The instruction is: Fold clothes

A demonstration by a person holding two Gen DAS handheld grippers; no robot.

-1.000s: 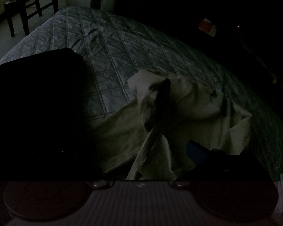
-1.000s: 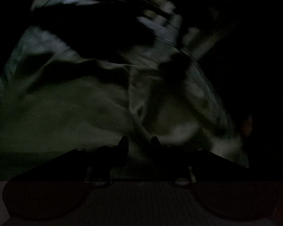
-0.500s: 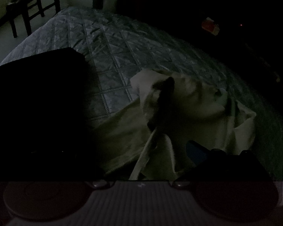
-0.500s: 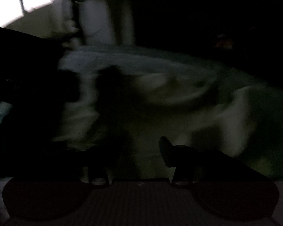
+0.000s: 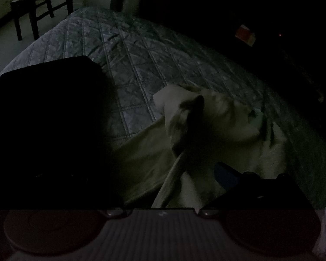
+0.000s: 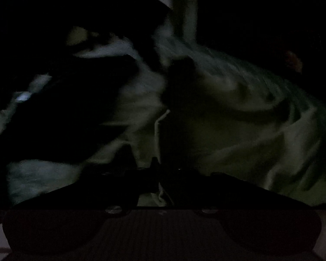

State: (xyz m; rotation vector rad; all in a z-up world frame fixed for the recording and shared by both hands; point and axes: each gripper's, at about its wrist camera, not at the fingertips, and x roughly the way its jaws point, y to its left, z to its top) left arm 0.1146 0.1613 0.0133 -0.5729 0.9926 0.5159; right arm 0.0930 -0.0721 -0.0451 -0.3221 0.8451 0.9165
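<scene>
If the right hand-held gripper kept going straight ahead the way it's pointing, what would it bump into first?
Most likely the pale garment: it fills the view just ahead of the right hand-held gripper, whose fingers look nearly closed around a fold of it. The picture is dark and blurred, so depth is uncertain.

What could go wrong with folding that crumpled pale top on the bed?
1. The room is dark and the right view is blurred. The right gripper, jaws seemingly closed on the pale garment, may be pinching only its drawstring, which could slip.
2. The garment is bunched, so folding it now could trap creases.
</scene>
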